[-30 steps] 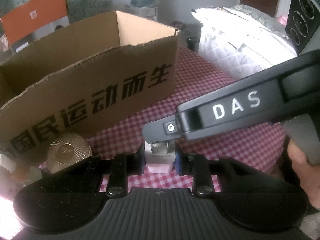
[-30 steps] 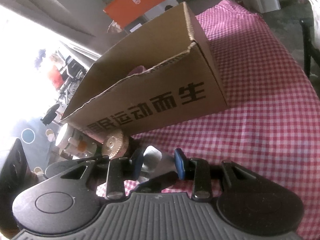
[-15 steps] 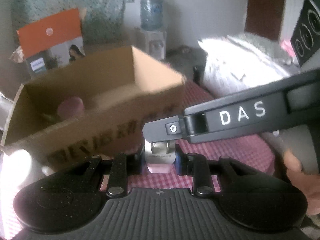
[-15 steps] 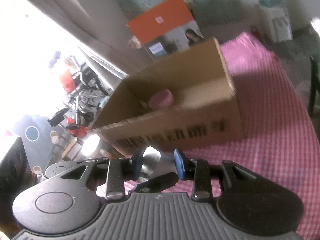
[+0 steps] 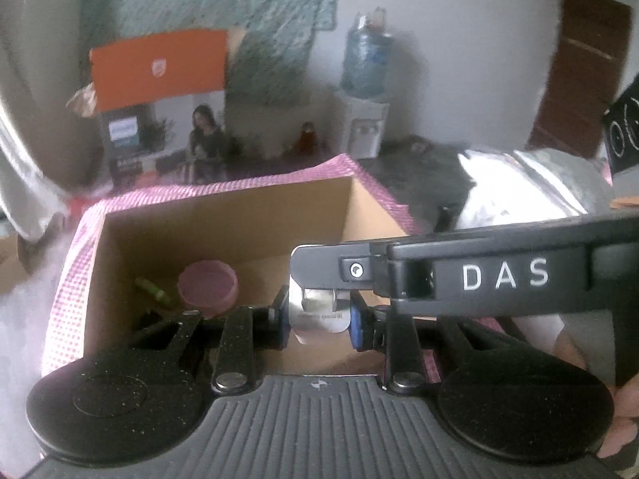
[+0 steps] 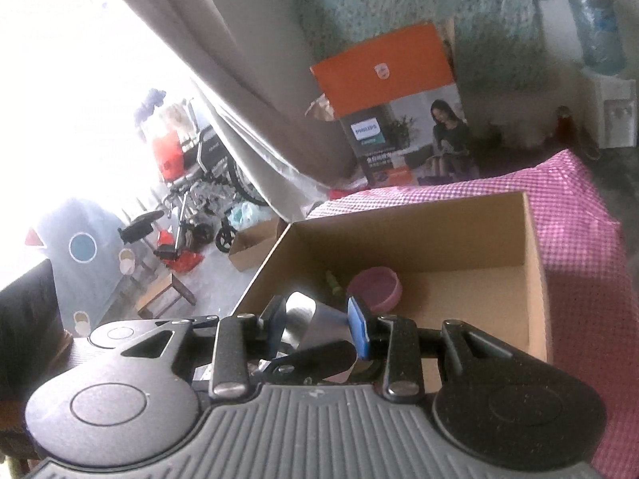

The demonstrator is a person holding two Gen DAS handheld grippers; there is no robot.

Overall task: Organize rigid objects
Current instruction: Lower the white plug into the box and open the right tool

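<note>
Both our grippers have risen, so we now look down into the cardboard box [image 5: 239,215]. Our left gripper [image 5: 317,315] and right gripper [image 6: 315,323] both clamp one shiny metal piece [image 5: 317,311] above it, presumably to drop beside the pink cup [image 5: 207,285]. We read "DAS" and "PHILIPS".

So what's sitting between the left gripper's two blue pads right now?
In the left wrist view, a small shiny metal piece sits clamped between the left gripper pads, above the cardboard box.
</note>
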